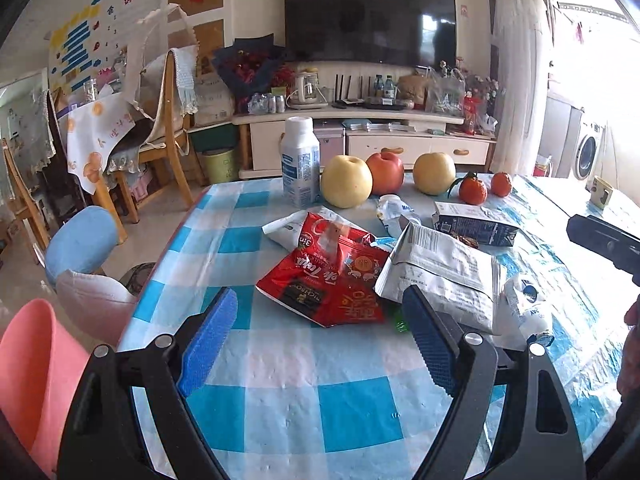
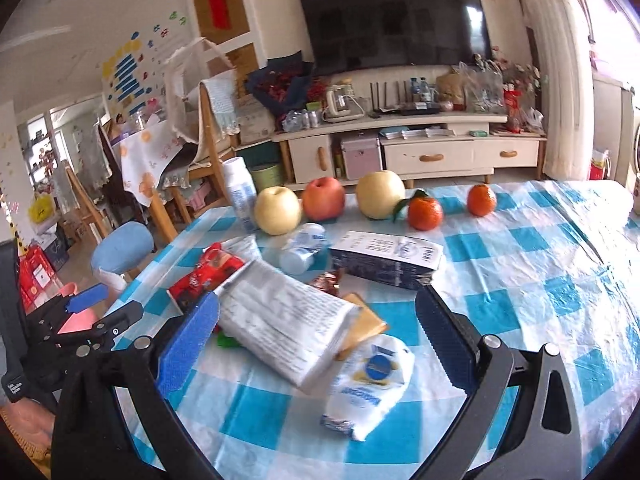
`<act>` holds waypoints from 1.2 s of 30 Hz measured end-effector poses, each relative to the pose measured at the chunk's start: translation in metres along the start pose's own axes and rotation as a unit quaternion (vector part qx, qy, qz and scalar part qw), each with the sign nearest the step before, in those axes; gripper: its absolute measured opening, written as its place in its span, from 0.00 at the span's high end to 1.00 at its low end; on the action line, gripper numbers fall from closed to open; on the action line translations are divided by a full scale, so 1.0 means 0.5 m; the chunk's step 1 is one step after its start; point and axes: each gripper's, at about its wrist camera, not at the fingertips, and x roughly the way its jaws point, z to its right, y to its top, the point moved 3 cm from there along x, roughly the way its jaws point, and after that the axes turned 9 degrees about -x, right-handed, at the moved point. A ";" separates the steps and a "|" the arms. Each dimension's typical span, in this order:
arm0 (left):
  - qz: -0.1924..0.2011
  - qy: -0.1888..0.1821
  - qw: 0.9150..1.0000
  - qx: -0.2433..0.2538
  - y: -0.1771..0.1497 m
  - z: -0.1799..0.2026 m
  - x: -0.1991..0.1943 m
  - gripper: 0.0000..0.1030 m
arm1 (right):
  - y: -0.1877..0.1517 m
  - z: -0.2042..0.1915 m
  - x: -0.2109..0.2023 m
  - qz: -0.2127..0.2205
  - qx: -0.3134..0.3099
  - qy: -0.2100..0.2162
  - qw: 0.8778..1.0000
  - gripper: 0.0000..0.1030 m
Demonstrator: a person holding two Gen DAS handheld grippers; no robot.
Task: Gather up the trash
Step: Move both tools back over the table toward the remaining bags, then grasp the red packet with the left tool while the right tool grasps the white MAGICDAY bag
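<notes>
Trash pile on checkered bench (image 1: pixel 280 380): red snack wrapper (image 1: pixel 332 280), crumpled, glossy, just ahead of left claw (image 1: pixel 320 332), between its finger lines. White printed bag (image 2: pixel 280 320), flattened, lies ahead of right claw (image 2: pixel 320 340), its left edge touching the left pad. Crumpled white packet (image 2: pixel 372 384) sits between right claw's fingers, empty-looking. Dark blue carton (image 2: pixel 388 260) beyond, squashed. Further out: white bottle (image 1: pixel 300 160) upright, a row of apples (image 1: pixel 384 172) and oranges (image 2: pixel 426 212). Both claws released, spread wide, gripping nothing.
</notes>
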 end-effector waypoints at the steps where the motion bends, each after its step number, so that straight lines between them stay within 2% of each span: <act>1: -0.001 0.002 1.000 0.004 0.003 0.007 0.004 0.18 | -0.005 0.015 0.001 -0.004 0.003 -0.004 1.000 0.04; 5: -0.013 0.009 1.000 0.019 0.013 0.032 0.037 0.18 | -0.027 0.072 0.009 -0.022 0.011 -0.010 1.000 0.04; 9: -0.031 0.019 0.999 0.019 0.012 0.042 0.076 0.22 | -0.052 0.088 0.029 -0.049 0.011 0.014 0.999 0.04; 11: -0.041 0.022 0.999 0.014 0.007 0.042 0.092 0.23 | -0.070 0.087 0.052 -0.084 0.013 0.023 0.996 0.05; 13: -0.050 0.028 0.998 0.016 0.002 0.043 0.104 0.24 | -0.082 0.081 0.069 -0.104 0.021 0.046 0.993 0.09; 14: -0.055 0.030 0.998 0.019 -0.002 0.044 0.110 0.25 | -0.087 0.076 0.076 -0.113 0.019 0.050 0.992 0.13; 15: -0.059 0.031 0.998 0.022 -0.006 0.045 0.115 0.25 | -0.093 0.070 0.084 -0.127 0.012 0.049 0.991 0.20; 16: -0.063 0.031 0.997 0.025 -0.009 0.045 0.120 0.25 | -0.096 0.067 0.089 -0.134 0.010 0.048 0.990 0.23; 27: -0.108 0.034 0.992 0.052 -0.017 0.045 0.183 0.25 | -0.124 0.053 0.125 -0.176 -0.010 0.024 0.984 0.23; 32: -0.112 0.036 0.991 0.066 -0.012 0.052 0.202 0.25 | -0.126 0.059 0.133 -0.177 -0.014 0.020 0.984 0.23; 33: -0.110 0.039 0.990 0.072 -0.008 0.057 0.205 0.26 | -0.126 0.061 0.132 -0.176 -0.014 0.020 0.984 0.23; 36: -0.114 0.042 0.989 0.084 0.000 0.068 0.218 0.42 | -0.125 0.060 0.135 -0.176 -0.016 0.018 0.984 0.23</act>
